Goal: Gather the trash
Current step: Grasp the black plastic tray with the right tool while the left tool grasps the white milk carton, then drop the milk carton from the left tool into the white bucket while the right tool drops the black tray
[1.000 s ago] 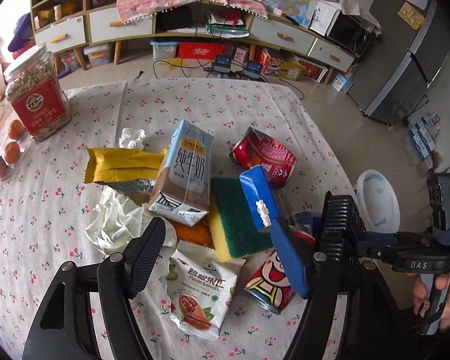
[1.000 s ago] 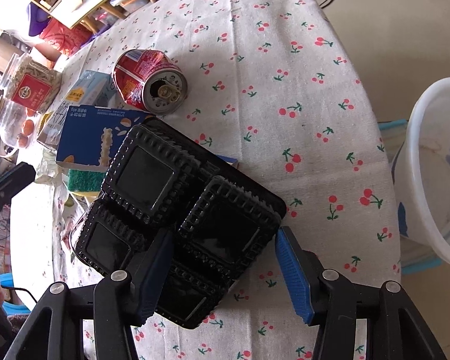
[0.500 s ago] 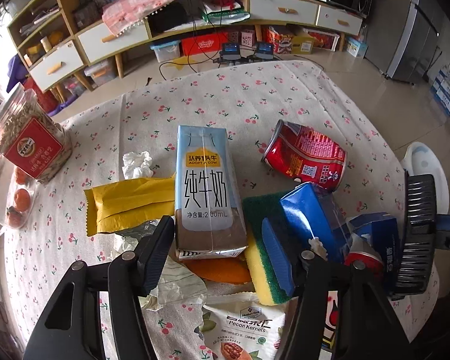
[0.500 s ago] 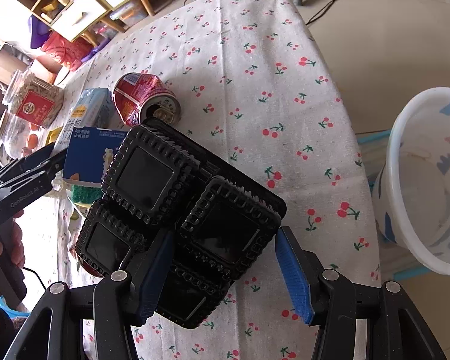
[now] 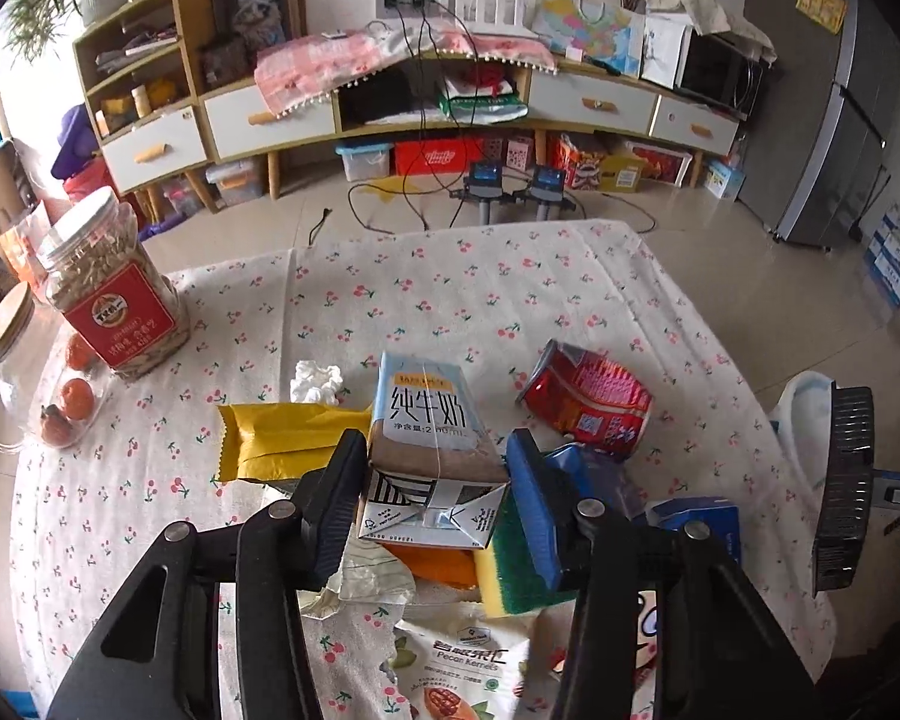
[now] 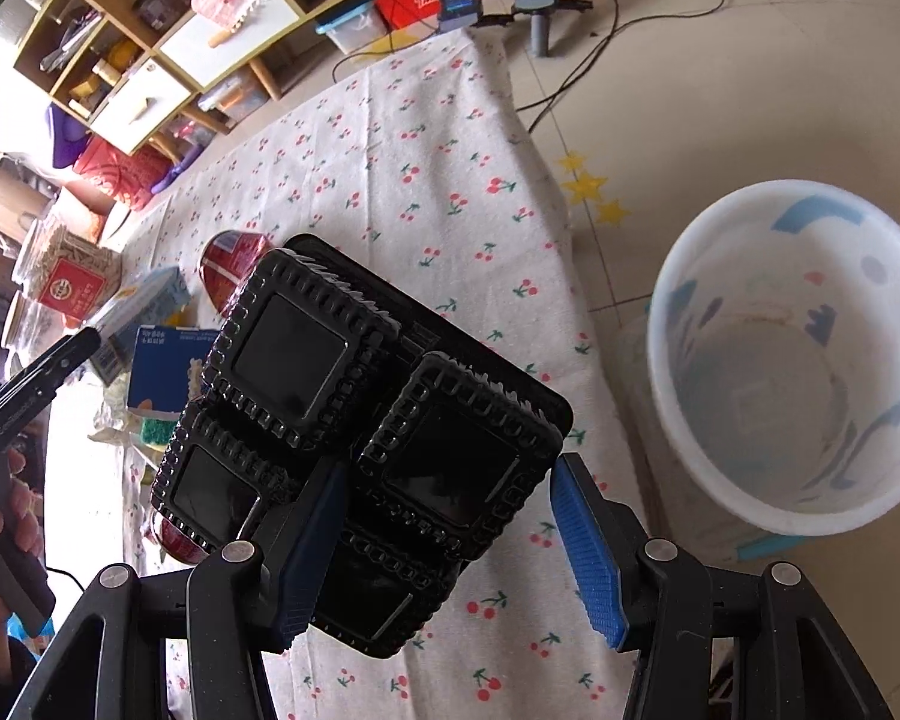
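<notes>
The left hand-held gripper (image 5: 435, 483) has just been closing on the milk carton (image 5: 427, 450); both pads now appear to bear on the carton's lower side walls, near its folded base; the grip looks set low so that the carton lifts off the pile without dragging neighbouring items. The carton lies among the litter on the cherry-print surface (image 5: 450, 300); its long axis runs away from the camera, base toward the gripper, top toward the far edge, printed face up. It rests against the yellow wrapper (image 5: 282, 444) on one side and over the sponge (image 5: 522, 576) on the other; the red can (image 5: 588, 402) lies apart on its side.

The right hand-held gripper (image 6: 444, 546) carries the black compartment tray (image 6: 354, 432); the left pad presses the tray's near edge; whether the blue pad (image 6: 588, 552) touches it cannot be told. The tray is held tilted, flat underside toward the camera, long axis diagonal toward the white bucket (image 6: 690, 468) on the floor beside the surface; judged purpose: clearing the edge before release.
</notes>
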The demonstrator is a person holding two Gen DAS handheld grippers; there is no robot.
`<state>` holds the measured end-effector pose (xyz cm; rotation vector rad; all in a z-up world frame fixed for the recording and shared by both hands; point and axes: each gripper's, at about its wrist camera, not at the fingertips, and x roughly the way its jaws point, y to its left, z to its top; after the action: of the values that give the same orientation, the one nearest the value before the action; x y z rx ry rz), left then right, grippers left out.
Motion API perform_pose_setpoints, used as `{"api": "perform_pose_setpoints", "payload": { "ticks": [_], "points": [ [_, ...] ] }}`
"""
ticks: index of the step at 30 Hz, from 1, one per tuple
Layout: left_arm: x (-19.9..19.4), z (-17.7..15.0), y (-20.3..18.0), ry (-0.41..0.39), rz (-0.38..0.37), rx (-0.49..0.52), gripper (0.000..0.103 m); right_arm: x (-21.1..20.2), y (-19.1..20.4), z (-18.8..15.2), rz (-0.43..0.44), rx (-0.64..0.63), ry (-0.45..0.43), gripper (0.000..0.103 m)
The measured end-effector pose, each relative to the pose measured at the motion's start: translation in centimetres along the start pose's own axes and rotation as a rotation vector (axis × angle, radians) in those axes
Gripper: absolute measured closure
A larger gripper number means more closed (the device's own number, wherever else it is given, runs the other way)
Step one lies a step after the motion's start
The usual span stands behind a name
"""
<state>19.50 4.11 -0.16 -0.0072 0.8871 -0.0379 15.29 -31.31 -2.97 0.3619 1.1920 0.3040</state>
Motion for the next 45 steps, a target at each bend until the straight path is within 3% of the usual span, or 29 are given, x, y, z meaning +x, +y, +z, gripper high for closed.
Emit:
{"api": "perform_pose_setpoints", "payload": {
  "ticks": [7,12,20,27,37,40,45],
  "points": [
    [-4.6,0.6,-4.6,-0.130,-0.057,0.056,0.053,-3.9,-4.4,-0.3,-0.033,0.082,-0.087,0.042],
    [-6.4,0.7,-10.4,-0.165,-0.169,0.113,0.053,-6.7,-8.4,-1.0,-0.070,0.155,-0.146,0.042],
    [-4.4,-0.6,-21.4,-0.095,-0.344,0.228,0.053,-9.8,-14.9,-2.8,-0.123,0.283,-0.192,0.042],
    [-0.8,-1.6,-29.1,-0.005,-0.445,0.297,0.052,-10.9,-19.8,-4.9,-0.167,0.375,-0.181,0.042],
    [5.1,-1.8,-33.1,0.110,-0.511,0.284,0.051,-11.5,-23.4,-6.3,-0.188,0.443,-0.168,0.042],
    [6.1,-1.7,-33.6,0.137,-0.472,0.303,0.050,-11.4,-23.5,-6.1,-0.190,0.443,-0.168,0.042],
    [5.5,-1.6,-31.5,0.109,-0.379,0.301,0.022,-10.9,-22.8,-5.0,-0.204,0.428,-0.165,0.042]
  ]
}}
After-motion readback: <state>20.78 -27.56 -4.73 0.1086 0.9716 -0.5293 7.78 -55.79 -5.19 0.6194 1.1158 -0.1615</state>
